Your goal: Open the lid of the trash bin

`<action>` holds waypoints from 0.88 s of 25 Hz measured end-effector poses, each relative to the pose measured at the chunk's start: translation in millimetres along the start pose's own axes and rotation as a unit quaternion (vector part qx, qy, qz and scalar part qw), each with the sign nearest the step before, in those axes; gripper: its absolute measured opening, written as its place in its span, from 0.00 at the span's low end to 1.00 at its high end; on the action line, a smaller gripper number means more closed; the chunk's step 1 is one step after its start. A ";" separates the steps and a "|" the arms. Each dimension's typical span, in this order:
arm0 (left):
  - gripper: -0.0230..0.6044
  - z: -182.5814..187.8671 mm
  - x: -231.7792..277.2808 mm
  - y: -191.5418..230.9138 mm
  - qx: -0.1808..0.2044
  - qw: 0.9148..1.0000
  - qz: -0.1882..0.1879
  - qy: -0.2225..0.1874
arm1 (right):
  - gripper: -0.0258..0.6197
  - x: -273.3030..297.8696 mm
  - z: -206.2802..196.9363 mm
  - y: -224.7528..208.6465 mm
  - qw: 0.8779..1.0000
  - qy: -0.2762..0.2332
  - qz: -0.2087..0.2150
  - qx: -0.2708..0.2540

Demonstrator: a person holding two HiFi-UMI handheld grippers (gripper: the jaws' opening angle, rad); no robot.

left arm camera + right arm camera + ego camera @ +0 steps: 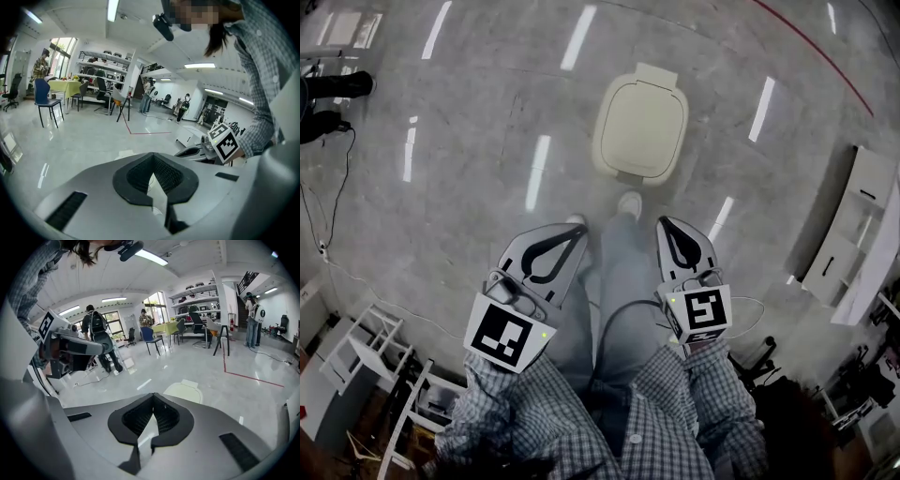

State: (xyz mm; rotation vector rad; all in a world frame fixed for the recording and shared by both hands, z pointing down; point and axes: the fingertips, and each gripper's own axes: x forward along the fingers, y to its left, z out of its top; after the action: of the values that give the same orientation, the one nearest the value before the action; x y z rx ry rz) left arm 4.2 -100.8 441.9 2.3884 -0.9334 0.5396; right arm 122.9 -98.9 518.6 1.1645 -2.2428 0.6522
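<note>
A cream trash bin [640, 127] stands on the grey floor ahead of me, its lid down flat. It also shows low in the right gripper view as the same bin [183, 391], just beyond the jaw tips. My left gripper [577, 232] and right gripper [665, 224] hang side by side over my legs, short of the bin and apart from it. Both are shut with nothing between the jaws, as seen for the left gripper [152, 155] and the right gripper [153, 396]. My shoe [628, 202] rests close to the bin's near edge.
A white shelf unit [853, 234] lies on the floor at the right. White racks [366, 347] stand at the lower left, with a cable [328, 225] trailing beside them. A red floor line [816, 52] runs behind the bin. People, chairs and tables stand far off.
</note>
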 end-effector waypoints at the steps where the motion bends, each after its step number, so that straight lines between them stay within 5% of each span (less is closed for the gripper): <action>1: 0.05 -3.2 2.6 -0.4 0.005 1.000 -0.002 0.004 | 0.07 3.6 -5.1 -1.5 1.000 0.003 0.001 0.001; 6: 0.05 -16.5 11.5 -7.3 0.028 0.999 -0.020 0.016 | 0.07 21.0 -27.6 -5.4 1.000 0.016 0.005 0.021; 22: 0.05 -55.7 40.9 7.0 0.006 0.999 -0.019 0.038 | 0.07 89.5 -91.0 -21.0 0.998 0.059 -0.001 0.022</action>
State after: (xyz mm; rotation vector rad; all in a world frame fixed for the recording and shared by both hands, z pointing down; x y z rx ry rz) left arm 17.6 -92.9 509.6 2.3739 -0.8515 0.6185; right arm 117.4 -105.2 647.7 1.1192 -2.1370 0.7521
